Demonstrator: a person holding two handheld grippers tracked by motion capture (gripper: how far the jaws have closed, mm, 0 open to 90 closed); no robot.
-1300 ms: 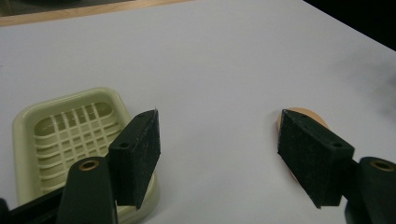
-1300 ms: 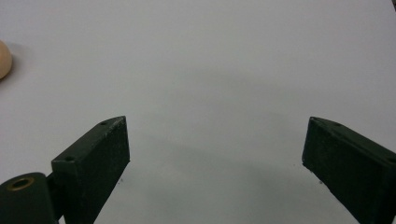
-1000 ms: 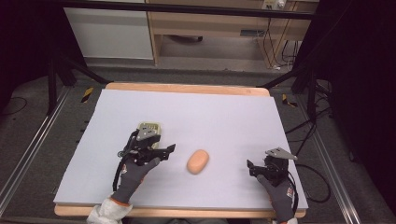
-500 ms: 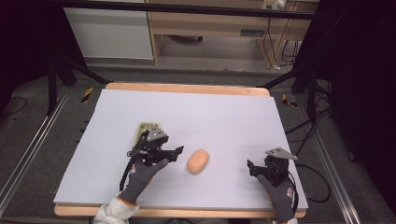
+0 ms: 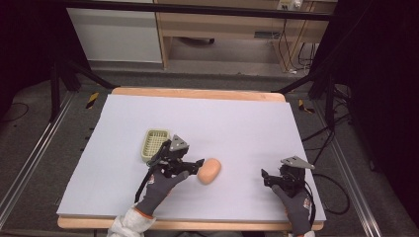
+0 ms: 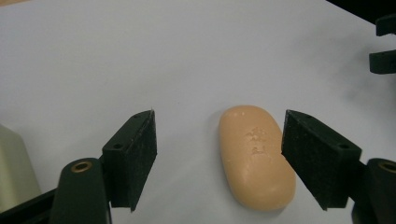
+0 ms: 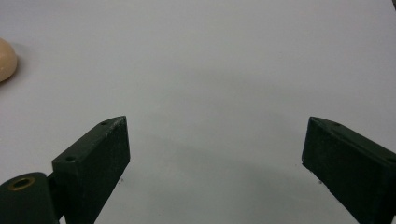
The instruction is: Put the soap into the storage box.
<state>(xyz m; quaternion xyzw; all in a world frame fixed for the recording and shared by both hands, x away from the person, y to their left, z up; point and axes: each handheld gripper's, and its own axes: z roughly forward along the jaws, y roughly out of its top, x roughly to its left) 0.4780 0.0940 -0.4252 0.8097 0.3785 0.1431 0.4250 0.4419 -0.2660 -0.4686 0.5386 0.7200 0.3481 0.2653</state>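
The soap bar (image 6: 256,157), smooth, rigid and likely slippery, lies flat on the white table (image 5: 237,123) between the wide-open jaws of the left gripper (image 6: 219,156), best pinched across its narrow middle, with the green soap dish (image 5: 154,143) behind and the right gripper (image 5: 267,178) gaping idle well apart.

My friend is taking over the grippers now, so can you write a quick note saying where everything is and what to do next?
Left gripper: jaws open, straddling the peach oval soap bar, not yet closed on it.
Right gripper: jaws open, holding nothing, resting near the table's right front.
The soap bar lies flat on the pale lilac tabletop. The small pale green slatted plastic tray sits just beside and behind the left gripper.
Done: left gripper lined up on the soap.
Left: close on the soap and lift it; the tray is probably where it goes.
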